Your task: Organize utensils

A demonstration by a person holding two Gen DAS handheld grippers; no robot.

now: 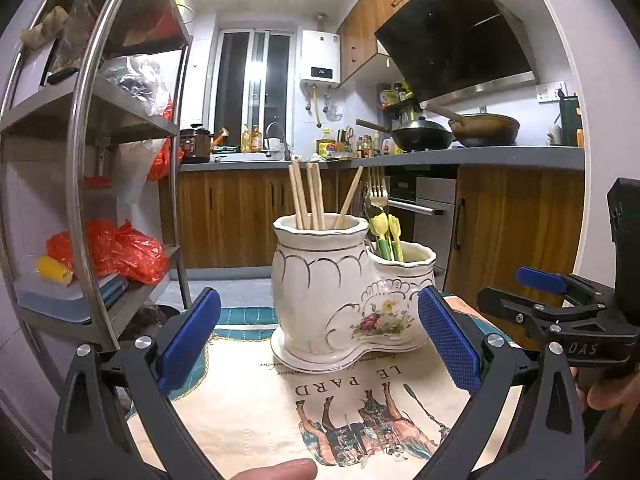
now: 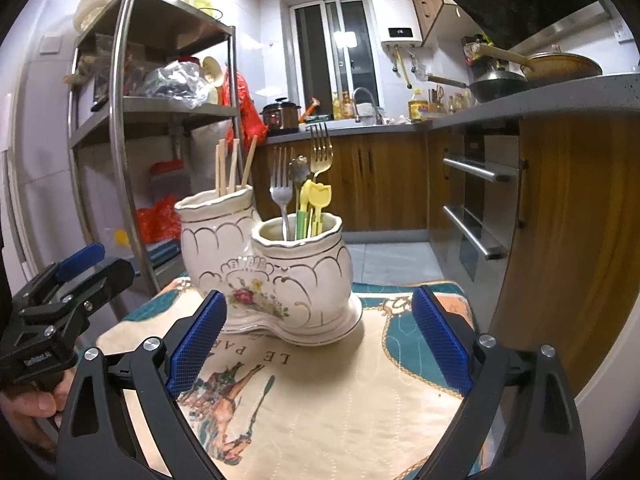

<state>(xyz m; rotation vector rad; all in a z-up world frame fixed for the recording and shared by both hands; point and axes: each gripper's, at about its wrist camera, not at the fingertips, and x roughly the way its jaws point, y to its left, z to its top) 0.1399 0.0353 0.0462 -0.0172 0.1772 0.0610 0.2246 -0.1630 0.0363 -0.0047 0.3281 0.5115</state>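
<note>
A white ceramic two-cup utensil holder (image 1: 344, 300) (image 2: 272, 280) with a flower print stands on a small cloth-covered table (image 1: 248, 400) (image 2: 340, 400). Its taller cup holds several wooden chopsticks (image 1: 308, 196) (image 2: 232, 168). Its lower cup holds metal forks (image 2: 282, 192) (image 1: 378, 190) and yellow-topped picks (image 2: 314, 200) (image 1: 386, 232). My left gripper (image 1: 320, 338) is open and empty, just in front of the holder. My right gripper (image 2: 320, 340) is open and empty, also facing the holder. Each gripper shows at the edge of the other's view, the right one (image 1: 560, 300) and the left one (image 2: 68, 280).
A steel shelf rack (image 1: 100, 160) (image 2: 132, 140) with bags and boxes stands left of the table. A wooden counter with an oven (image 2: 500, 208) (image 1: 480, 220) is at the right. Woks (image 1: 452, 130) sit on the countertop. Tiled floor lies beyond the table.
</note>
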